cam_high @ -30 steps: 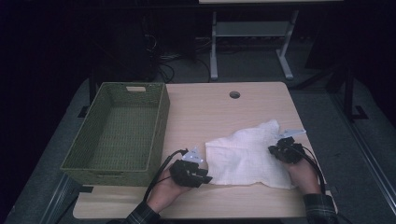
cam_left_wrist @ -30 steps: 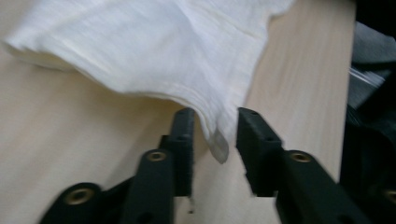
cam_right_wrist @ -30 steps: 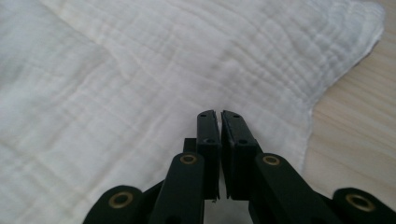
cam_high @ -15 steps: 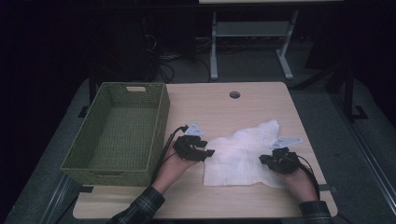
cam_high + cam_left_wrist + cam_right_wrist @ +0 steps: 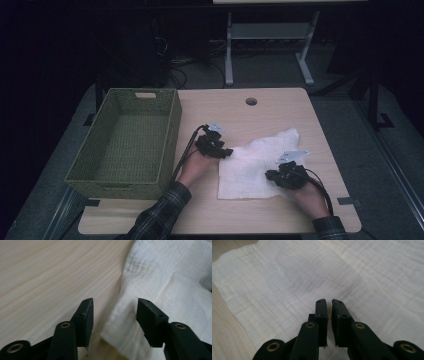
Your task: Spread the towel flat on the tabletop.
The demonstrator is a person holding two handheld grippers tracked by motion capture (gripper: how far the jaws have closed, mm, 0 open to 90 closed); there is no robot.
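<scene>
Cloth (image 5: 255, 162): white, kinda rumpled, lying spread on the tabletop (image 5: 260, 107) on the right half, just right of the basket side where the hands are working
Left gripper (image 5: 223, 150): sitting at the cloth's left edge; in the left gripper view its fingers (image 5: 86, 315) are apart with the folded hem of the cloth between them, not pinched, and they've just been opening up
Right gripper (image 5: 272, 175): resting over the cloth's lower right part; fingers (image 5: 322, 312) nearly together, just a thin slit, can't see any fabric caught in there
Basket (image 5: 127, 140): green woven one, left side of the tabletop, well clear of the cloth
</scene>
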